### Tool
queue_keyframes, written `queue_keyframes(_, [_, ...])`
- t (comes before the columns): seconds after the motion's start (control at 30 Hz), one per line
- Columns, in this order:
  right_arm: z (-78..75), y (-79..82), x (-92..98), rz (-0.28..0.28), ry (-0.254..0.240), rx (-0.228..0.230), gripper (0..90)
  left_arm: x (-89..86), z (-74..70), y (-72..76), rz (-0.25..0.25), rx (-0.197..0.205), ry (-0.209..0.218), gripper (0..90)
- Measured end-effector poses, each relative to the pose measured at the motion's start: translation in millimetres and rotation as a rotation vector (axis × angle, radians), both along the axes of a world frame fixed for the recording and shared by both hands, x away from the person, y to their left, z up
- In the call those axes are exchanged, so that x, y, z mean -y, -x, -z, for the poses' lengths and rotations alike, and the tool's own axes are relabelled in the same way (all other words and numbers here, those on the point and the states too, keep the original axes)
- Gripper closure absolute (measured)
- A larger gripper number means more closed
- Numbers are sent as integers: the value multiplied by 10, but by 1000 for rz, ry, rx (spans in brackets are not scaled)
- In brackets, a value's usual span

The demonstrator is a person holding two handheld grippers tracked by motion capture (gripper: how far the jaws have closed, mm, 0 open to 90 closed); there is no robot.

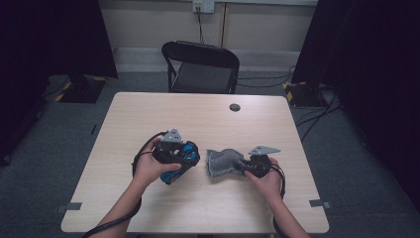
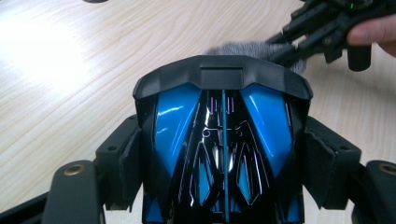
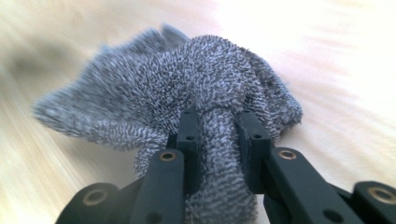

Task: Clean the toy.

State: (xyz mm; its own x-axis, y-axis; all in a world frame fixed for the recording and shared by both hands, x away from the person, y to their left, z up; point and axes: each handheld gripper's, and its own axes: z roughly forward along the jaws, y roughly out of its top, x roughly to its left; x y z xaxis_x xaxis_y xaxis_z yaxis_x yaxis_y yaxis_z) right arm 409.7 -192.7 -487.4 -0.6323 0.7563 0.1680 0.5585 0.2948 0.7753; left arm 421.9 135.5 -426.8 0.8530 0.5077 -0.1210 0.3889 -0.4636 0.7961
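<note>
- The left gripper (image 1: pixel 184 159) holds a glossy blue and black toy (image 2: pixel 223 149); in the left gripper view its padded jaws press against both flanks of the shell.
- The toy sits just above the desk (image 1: pixel 208 119), left of the grey cloth (image 1: pixel 224 162) and just beside it.
- The right gripper (image 1: pixel 243 166) is clamped on the cloth; in the right gripper view a bunched fold (image 3: pixel 219 154) is pinched between its jaws.
- The cloth lies crumpled on the desk, right of the toy, near the desk's middle.
- A black chair (image 1: pixel 202 67) stands beyond the desk's far edge, well apart from the toy.
</note>
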Motion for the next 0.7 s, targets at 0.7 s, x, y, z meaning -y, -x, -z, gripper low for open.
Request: queue_keyframes(0.7, [-771, -285, -363, 176, -118, 92, 752, 255, -53, 87, 62, 15, 21, 256])
